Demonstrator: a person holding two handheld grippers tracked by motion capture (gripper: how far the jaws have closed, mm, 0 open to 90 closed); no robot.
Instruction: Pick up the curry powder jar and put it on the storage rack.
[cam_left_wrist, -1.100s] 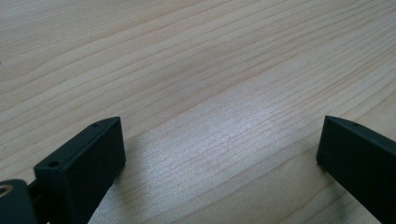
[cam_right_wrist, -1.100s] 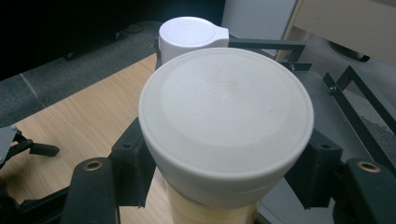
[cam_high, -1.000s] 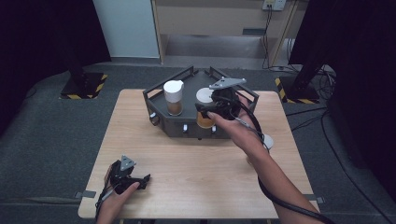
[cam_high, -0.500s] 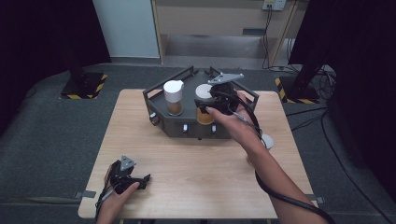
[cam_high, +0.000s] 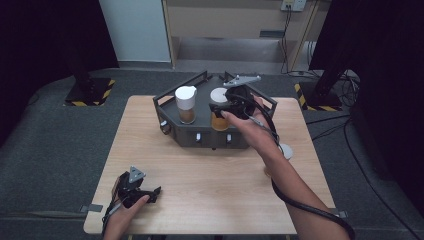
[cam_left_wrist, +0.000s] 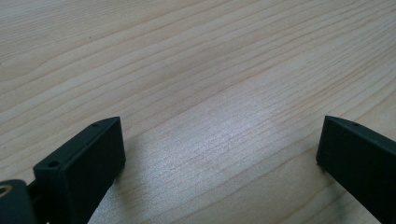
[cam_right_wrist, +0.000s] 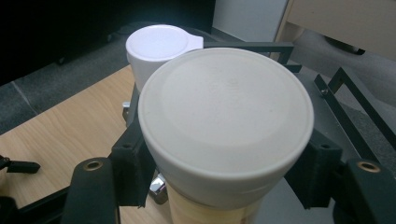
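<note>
**Right gripper clamps the lid of the nearer jar**

The right gripper (cam_high: 231, 104) sits over the dark rack (cam_high: 175, 131) at the far middle of the wooden table (cam_high: 215, 185). In the right gripper view its two black jaws press against opposite sides of the white lid (cam_right_wrist: 226, 116) of a jar with amber contents (cam_high: 219, 121), so it is closed on that lid. This jar stands upright in the rack, on the right of a pair. Just beside it, to its left in the high view, stands a second jar (cam_high: 186, 105) with a white cap, also upright, apart from the jaws.

The left gripper (cam_high: 137, 191) rests low at the near left corner of the table, well apart from the rack. In the left gripper view its jaws stand wide apart over bare wood, holding nothing.

A small white disc (cam_high: 286, 150) lies on the table beside the person's right forearm, near the rack's right end
</note>
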